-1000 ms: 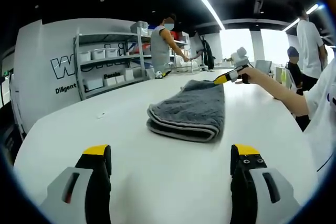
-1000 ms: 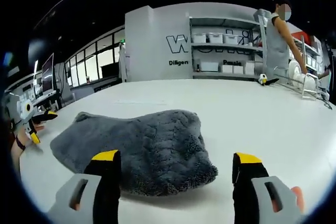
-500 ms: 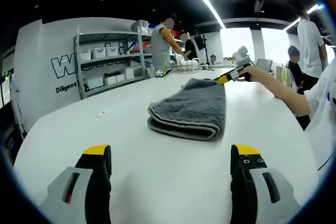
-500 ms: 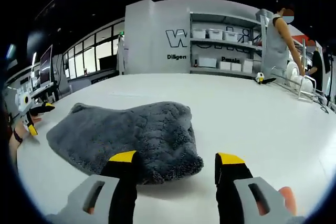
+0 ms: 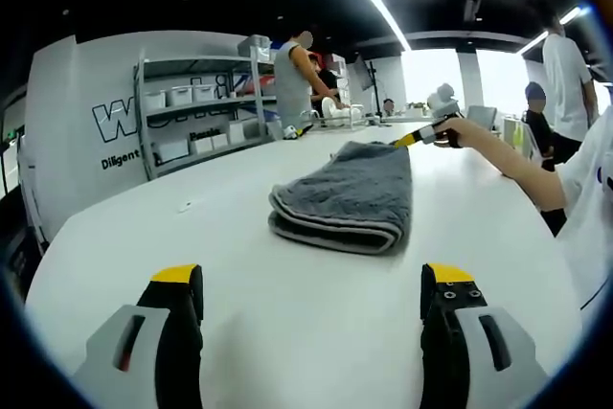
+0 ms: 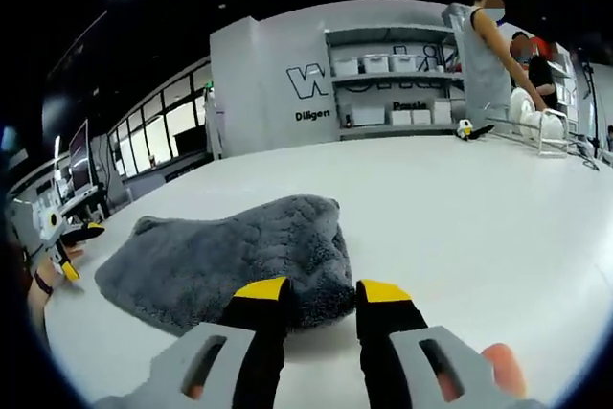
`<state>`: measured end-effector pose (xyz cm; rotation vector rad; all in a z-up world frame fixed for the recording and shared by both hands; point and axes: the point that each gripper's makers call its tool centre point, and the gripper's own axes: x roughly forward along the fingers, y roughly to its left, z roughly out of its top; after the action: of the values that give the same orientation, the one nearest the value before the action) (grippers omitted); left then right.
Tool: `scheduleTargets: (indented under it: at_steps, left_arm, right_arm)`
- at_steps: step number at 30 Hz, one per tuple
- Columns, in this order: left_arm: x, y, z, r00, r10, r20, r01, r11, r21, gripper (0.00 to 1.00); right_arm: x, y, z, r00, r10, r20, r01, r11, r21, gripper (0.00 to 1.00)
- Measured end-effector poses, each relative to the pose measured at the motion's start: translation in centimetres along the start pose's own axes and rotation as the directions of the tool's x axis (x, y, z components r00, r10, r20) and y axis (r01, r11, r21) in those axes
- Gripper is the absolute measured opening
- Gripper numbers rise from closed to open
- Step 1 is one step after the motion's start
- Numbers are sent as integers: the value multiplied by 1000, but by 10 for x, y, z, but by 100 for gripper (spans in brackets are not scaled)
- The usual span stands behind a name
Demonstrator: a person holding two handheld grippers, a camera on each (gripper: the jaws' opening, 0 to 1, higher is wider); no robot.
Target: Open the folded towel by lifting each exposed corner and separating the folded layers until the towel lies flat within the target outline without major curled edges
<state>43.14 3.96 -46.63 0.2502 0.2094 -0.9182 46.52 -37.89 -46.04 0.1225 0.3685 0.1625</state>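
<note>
- Grey plush towel, folded in layers, lies on the white desk; its rounded fold faces the left gripper view, with the stacked layer edges showing along that near side
- Left gripper is low over the desk, well short of the towel, jaws spread wide with nothing between them; yellow tips and grey bodies rise from the bottom of the left gripper view
- Right gripper sits at the towel's near corner, its yellow-tipped jaws drawn close together with a narrow gap left; whether cloth is pinched between them cannot be told
- In the left gripper view the right gripper appears at the far end of the towel, held by a hand on an outstretched arm
- In the right gripper view the left gripper lies beyond the towel's far edge
- Metal shelving with white bins stands behind the desk; a person stands beside it
</note>
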Motion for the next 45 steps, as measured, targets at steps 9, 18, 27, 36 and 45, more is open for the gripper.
scheduleTargets:
  at_steps: [9, 18, 27, 36, 45]
  left_arm:
    - [0, -3, -1, 1000, 1, 2, -1, 1000, 1, 93]
    - [0, -6, -2, 1000, 2, -1, -2, 1000, 0, 93]
    - [0, -2, -2, 1000, 3, -3, -3, 1000, 0, 93]
    - [-2, 2, 0, 1000, 19, 6, -18, 1000, -9, 93]
    - [-2, 4, 0, 1000, 25, 7, -25, 1000, -16, 93]
  right_arm:
    - [1, 0, -3, 1000, 5, -9, -5, 1000, 15, 13]
    - [3, 7, -8, 998, 51, -28, -50, 997, 66, 5]
    - [2, 16, -14, 992, 104, -66, -96, 988, 119, 3]
    - [-23, 36, -27, 985, 141, -96, -137, 990, 40, 3]
    - [-52, 64, -45, 981, 177, -81, -179, 984, -11, 3]
